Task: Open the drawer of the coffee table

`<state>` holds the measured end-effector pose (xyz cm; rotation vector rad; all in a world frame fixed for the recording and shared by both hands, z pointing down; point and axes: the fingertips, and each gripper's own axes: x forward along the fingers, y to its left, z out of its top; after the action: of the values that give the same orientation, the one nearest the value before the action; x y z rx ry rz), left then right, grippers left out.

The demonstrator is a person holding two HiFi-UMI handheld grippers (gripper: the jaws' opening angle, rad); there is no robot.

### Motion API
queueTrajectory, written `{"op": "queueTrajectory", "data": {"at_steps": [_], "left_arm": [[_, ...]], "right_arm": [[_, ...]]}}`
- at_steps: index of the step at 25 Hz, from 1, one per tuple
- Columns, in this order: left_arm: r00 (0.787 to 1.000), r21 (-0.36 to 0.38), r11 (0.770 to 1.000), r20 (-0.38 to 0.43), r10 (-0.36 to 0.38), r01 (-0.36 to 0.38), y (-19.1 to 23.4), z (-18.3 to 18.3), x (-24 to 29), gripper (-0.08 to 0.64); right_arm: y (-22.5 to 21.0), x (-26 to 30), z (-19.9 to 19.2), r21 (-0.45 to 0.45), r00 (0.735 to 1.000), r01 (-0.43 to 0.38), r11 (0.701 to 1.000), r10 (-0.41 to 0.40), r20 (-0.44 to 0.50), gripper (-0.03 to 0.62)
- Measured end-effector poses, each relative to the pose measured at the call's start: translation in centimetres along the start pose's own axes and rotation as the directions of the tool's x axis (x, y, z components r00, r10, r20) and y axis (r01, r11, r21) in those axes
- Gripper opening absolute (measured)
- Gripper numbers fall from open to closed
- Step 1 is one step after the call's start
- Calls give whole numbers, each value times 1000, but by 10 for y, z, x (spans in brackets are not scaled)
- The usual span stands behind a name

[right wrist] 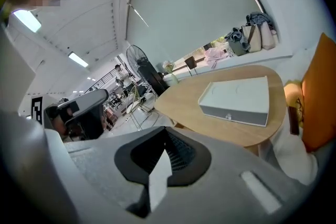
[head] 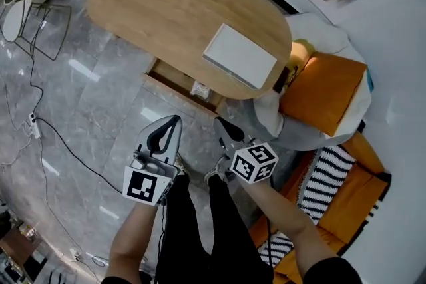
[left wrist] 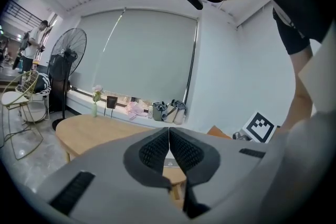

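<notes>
Head view showed me the oval, pale-wood coffee table [head: 166, 3] with its shallow drawer [head: 174, 78] already slid out beneath the near edge, so I judged the job done and held the left gripper [head: 175, 120] and right gripper [head: 219, 122] clear above the glossy grey floor [head: 100, 110], both claws pinched together on nothing.

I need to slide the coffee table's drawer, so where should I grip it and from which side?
Pinch the top edge of the front panel of the drawer, straddling it inside and out, coming from the open floor side. The drawer juts out there from under the table top, its rim is exposed, and no handle shows.
</notes>
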<state>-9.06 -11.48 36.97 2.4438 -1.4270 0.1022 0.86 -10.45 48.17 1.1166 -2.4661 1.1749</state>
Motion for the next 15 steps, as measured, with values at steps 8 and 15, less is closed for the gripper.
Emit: {"op": "queueTrajectory", "data": {"at_steps": [8, 15], "left_arm": [[999, 67, 998, 46, 3, -6, -15, 83, -26, 8], [992, 121, 992, 128, 13, -29, -37, 170, -57, 8]], "right_arm": [[62, -29, 83, -80, 995, -54, 995, 60, 78, 5], [112, -102, 173, -211, 979, -49, 976, 89, 186, 5]]}}
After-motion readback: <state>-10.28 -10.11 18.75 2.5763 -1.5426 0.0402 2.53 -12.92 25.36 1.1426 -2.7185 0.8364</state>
